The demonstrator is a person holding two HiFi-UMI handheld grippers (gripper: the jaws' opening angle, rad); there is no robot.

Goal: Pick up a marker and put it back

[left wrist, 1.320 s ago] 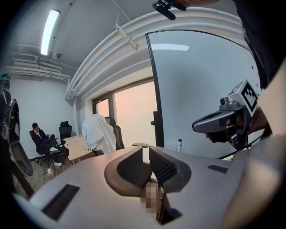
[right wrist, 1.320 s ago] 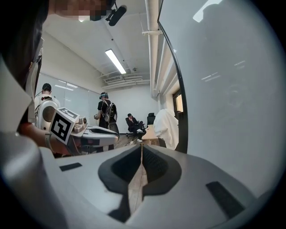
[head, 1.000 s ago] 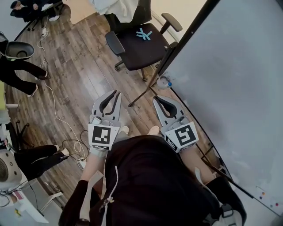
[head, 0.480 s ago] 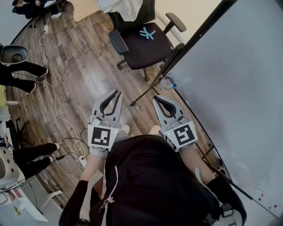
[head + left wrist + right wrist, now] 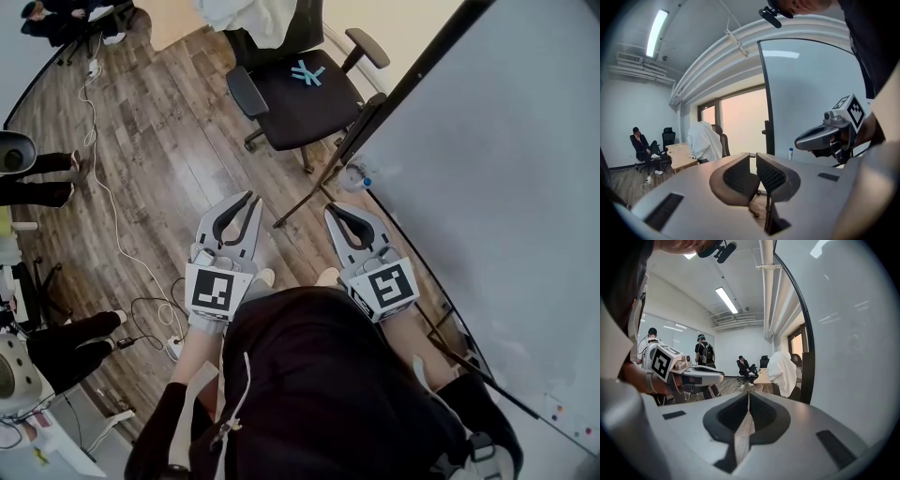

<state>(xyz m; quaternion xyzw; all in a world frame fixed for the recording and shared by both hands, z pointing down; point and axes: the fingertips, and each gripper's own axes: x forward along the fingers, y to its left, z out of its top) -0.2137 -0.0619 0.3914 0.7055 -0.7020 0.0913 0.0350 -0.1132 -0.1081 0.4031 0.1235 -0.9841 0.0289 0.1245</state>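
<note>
The whiteboard (image 5: 487,187) is the biggest thing I have, filling the head view from 1 o'clock round to 5 o'clock. It leans on a dark stand whose foot reaches out onto the wooden floor (image 5: 159,159). That floor takes the whole 7 to 11 o'clock side, with a white cable (image 5: 108,202) trailing across it. An office chair (image 5: 300,89) stands at 12 o'clock, well apart from both tools and out of the working path.

Both grippers are held low and close to the body, side by side and pointing toward 12 o'clock. I read that as a ready pose facing the board's lower edge, not a reach. The left gripper (image 5: 247,199) has its jaws drawn together at the tips with nothing between them. At its 3 o'clock, the right gripper (image 5: 330,208) is likewise closed down to a thin seam and carries nothing.

A small bottle (image 5: 349,175) stands at 1 o'clock from the right gripper's tips, at the near end of the board's ledge.

I cannot pick out the marker in any view. I would expect it on that ledge, running toward 4 o'clock. The pick-up looks not yet begun.
</note>
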